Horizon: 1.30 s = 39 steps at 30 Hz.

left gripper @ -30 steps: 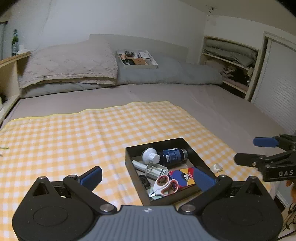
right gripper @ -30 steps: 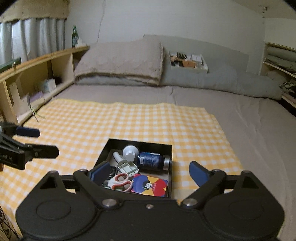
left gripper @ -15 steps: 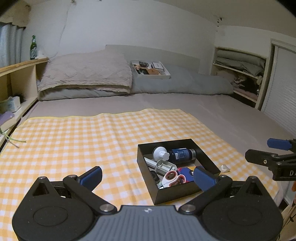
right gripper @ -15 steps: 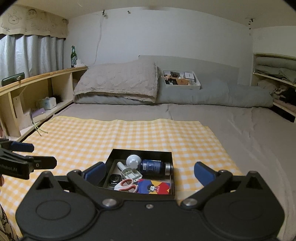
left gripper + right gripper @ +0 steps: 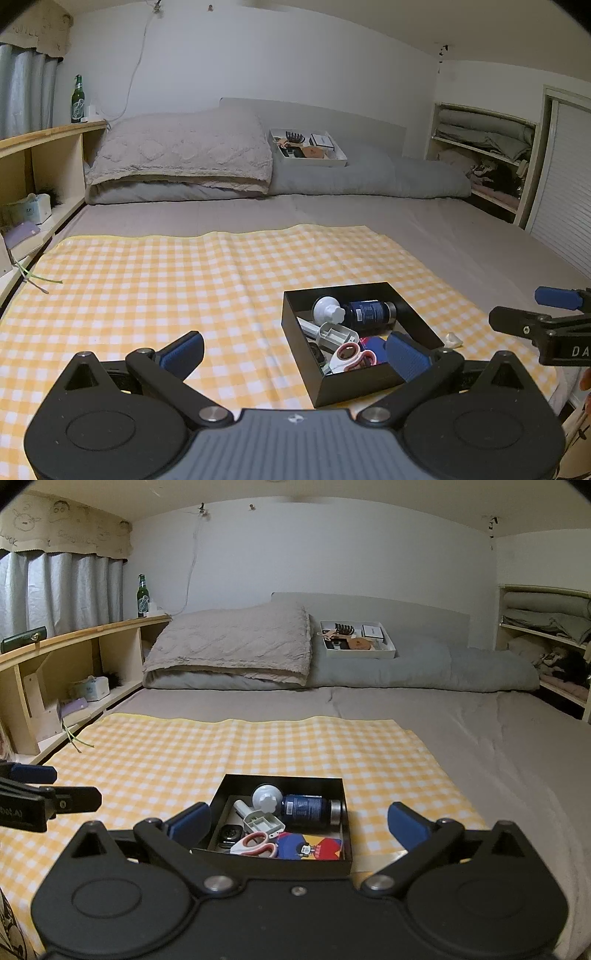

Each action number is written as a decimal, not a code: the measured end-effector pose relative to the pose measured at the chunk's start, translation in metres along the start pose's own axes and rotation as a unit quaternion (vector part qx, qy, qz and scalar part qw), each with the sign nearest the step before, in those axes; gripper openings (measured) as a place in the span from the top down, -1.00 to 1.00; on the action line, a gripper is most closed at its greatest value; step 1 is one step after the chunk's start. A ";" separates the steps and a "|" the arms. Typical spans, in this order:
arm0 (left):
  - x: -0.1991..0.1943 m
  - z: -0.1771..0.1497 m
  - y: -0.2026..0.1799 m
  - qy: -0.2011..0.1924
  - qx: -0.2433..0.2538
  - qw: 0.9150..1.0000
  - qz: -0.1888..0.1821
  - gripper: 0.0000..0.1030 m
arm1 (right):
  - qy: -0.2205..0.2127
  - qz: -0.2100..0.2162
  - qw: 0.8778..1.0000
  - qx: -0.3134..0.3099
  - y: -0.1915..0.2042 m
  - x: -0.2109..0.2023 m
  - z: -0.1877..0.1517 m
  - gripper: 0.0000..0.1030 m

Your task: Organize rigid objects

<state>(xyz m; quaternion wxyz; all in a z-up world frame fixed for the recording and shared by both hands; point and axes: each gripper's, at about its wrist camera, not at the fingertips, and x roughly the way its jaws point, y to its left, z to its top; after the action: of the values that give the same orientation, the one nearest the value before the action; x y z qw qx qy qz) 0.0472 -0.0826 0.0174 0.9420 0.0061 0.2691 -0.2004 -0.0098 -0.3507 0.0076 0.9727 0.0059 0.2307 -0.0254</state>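
Observation:
A black box [image 5: 334,288] stands on the yellow checked cloth [image 5: 147,288] spread over the bed. Inside lie a dark blue bottle [image 5: 308,809], a white round-capped piece [image 5: 266,798], a grey-white plastic case [image 5: 264,822], red-handled scissors [image 5: 255,843], a smartwatch [image 5: 229,833] and a colourful card [image 5: 310,847]. My left gripper [image 5: 295,352] hovers open over the box's near left corner, holding nothing. My right gripper [image 5: 298,824] is open above the box's near edge, with its jaws at their widest and nothing gripped. Each gripper shows from the side in the other's view: right [image 5: 532,310], left [image 5: 59,786].
A small white scrap [image 5: 452,339] lies on the cloth right of the box. A white tray [image 5: 308,157] of items rests on grey bedding at the back, beside a folded quilt [image 5: 181,151]. Wooden shelves [image 5: 74,642] with a green bottle [image 5: 142,596] line the left; open shelves [image 5: 484,155] stand right.
Both grippers drew back from the box and tipped upward, so more of the wall shows. The right jaws spread slightly wider. The box and its contents stayed put.

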 end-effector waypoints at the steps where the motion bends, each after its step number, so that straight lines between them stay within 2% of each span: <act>1: 0.000 0.000 0.000 0.000 -0.001 1.000 0.000 -1.00 | 0.001 0.001 1.000 -0.001 0.000 0.000 0.000 -1.00; 39: -0.004 0.003 -0.001 -0.005 0.004 1.000 0.009 -1.00 | 0.006 -0.001 1.000 -0.007 0.003 0.001 -0.002 -1.00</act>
<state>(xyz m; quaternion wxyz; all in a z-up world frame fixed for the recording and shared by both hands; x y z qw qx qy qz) 0.0456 -0.0822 0.0221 0.9449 0.0109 0.2639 -0.1934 -0.0093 -0.3481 0.0053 0.9713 -0.0015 0.2364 -0.0251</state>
